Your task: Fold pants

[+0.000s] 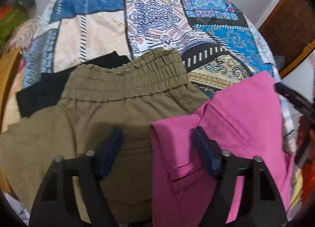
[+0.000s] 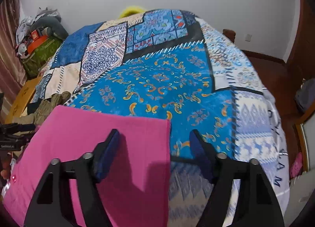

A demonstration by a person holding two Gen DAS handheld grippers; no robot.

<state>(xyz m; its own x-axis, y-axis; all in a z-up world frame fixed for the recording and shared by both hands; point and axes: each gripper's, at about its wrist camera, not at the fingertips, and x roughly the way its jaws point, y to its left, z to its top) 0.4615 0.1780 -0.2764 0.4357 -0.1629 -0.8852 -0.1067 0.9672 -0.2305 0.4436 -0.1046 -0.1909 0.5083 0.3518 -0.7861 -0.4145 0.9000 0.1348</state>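
With both the left claw [image 1: 157, 144] and right claw [image 2: 154, 144] spread and empty above the pink pants [image 1: 232, 128] lying on the patchwork bedspread [image 2: 157, 81], each should pinch an edge squarely before folding evenly.

Left gripper [image 1: 157, 140] open over pink pants [image 1: 236, 112], olive pants [image 1: 110, 97] alongside.

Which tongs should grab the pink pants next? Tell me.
Probably the left tongs: they straddle the folded edge of the pink pants, by the pockets. The right tongs also straddle an edge, but one finger is out over the bedspread. Both are open.
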